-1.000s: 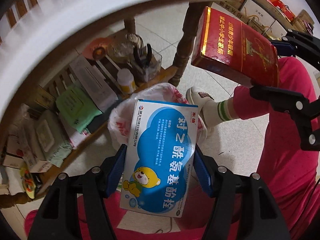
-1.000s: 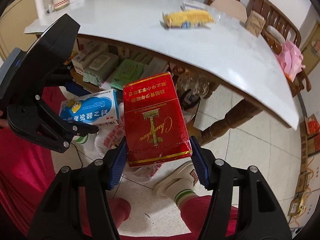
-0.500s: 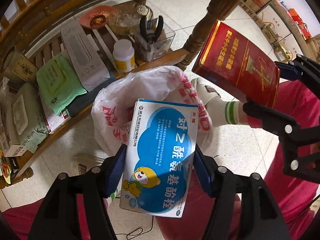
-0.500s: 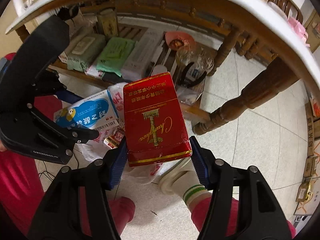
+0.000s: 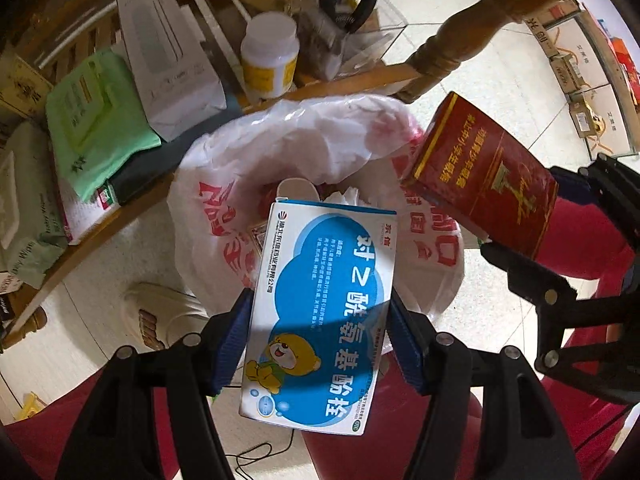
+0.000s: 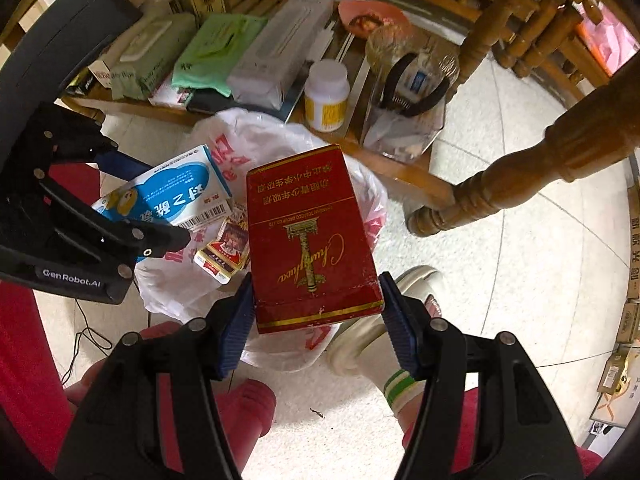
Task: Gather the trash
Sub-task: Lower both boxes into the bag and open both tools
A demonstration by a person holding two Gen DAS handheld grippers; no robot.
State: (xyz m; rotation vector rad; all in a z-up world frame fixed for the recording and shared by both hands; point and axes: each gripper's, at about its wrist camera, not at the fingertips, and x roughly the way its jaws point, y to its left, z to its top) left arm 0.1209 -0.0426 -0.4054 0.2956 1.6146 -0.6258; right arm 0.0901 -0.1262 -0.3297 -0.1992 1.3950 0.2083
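My left gripper is shut on a blue and white medicine box with a cartoon bear, held right over the mouth of a white plastic bag with red print on the floor. My right gripper is shut on a red cigarette carton with gold lettering, hanging over the same bag just to the right. In the right wrist view the blue box and the left gripper show at the left. Small cigarette packs lie inside the bag.
Behind the bag runs a low wooden shelf with a white pill bottle, a green wipes pack, a white box and pliers in a clear tub. A table leg stands right. Red trouser legs and slippered feet flank the bag.
Both grippers have dropped from table height to just above the bag, each keeping its box. The tabletop has left view and the bag now fills the middle.
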